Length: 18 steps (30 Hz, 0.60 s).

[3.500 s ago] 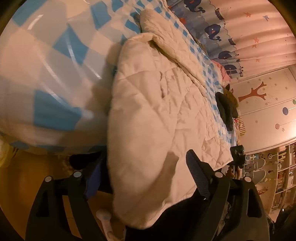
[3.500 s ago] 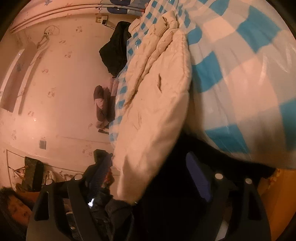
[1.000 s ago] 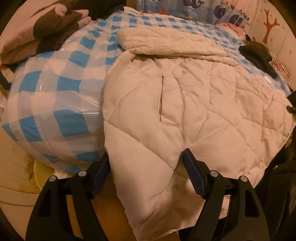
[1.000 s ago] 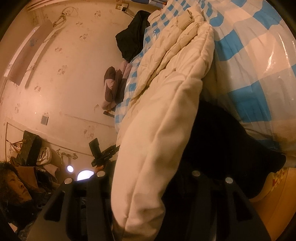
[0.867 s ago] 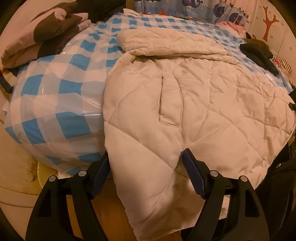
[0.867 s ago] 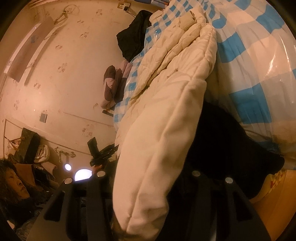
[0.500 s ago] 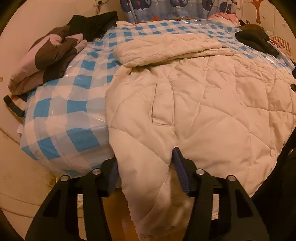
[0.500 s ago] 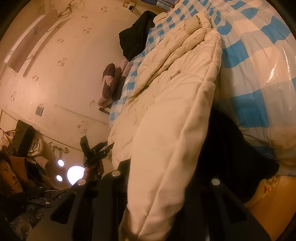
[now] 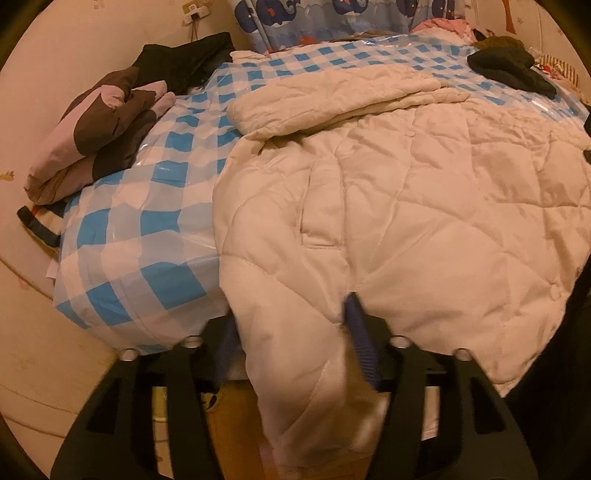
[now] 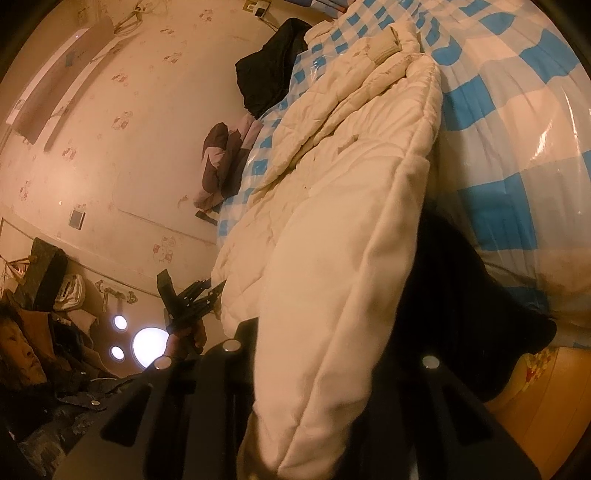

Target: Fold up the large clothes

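A cream quilted coat (image 9: 406,203) lies spread on a bed covered with a blue-and-white checked sheet (image 9: 147,221), its lower hem hanging over the near edge. My left gripper (image 9: 293,332) has the coat's hanging left corner bunched between its blue pads; its jaws are opening. In the right wrist view the coat (image 10: 351,221) runs away from me, and my right gripper (image 10: 328,354) clasps the thick hem at the other corner, jaws also opening. The left gripper (image 10: 192,299) shows there too, held in a hand. A black garment (image 10: 461,295) hangs under the coat.
A folded brown-and-pink garment (image 9: 99,129) and a black one (image 9: 184,62) lie at the bed's far left. Another dark garment (image 9: 509,70) sits far right. A whale-print curtain (image 9: 332,18) hangs behind. A person (image 10: 22,354) is at lower left, with wooden floor (image 10: 535,406) below.
The left view has risen and tilted, so more of the bed shows. Both grippers' jaws drew in around the coat's hem, then widened slightly. The right hand has stayed put.
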### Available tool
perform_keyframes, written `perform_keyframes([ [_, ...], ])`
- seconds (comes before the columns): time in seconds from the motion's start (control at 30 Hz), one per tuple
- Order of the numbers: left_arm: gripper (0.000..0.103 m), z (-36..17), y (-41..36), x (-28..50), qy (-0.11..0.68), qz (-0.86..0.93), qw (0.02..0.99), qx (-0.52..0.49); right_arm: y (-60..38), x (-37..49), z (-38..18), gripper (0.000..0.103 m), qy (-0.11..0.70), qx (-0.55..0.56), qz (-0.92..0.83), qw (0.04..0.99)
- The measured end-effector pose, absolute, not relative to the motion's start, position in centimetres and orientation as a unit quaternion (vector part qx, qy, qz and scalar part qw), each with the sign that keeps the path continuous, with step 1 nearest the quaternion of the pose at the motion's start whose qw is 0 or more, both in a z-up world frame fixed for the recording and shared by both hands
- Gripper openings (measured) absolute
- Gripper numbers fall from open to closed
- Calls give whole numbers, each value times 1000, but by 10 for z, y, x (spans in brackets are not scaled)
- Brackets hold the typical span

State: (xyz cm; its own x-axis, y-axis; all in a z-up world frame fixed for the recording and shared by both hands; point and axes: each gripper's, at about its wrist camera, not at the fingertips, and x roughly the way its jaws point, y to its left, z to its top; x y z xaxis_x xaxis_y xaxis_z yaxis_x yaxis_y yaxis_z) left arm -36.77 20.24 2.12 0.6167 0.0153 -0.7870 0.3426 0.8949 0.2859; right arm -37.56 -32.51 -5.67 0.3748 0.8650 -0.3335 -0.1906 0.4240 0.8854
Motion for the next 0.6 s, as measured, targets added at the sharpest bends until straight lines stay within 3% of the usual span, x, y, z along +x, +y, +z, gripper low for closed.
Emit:
perform_keyframes([
  [0.07,76,18,206,-366,423,-81,877,212,-326,-374,-59,34,424,402,363,726],
  [0.4,81,14,206,-369,412,-82,881,216,-323,-374,-57,35,425,400,367,724],
  [0.6,86,5,237,-356,451,-119,880,92,-319,-374,-54,35,424,396,375,723],
])
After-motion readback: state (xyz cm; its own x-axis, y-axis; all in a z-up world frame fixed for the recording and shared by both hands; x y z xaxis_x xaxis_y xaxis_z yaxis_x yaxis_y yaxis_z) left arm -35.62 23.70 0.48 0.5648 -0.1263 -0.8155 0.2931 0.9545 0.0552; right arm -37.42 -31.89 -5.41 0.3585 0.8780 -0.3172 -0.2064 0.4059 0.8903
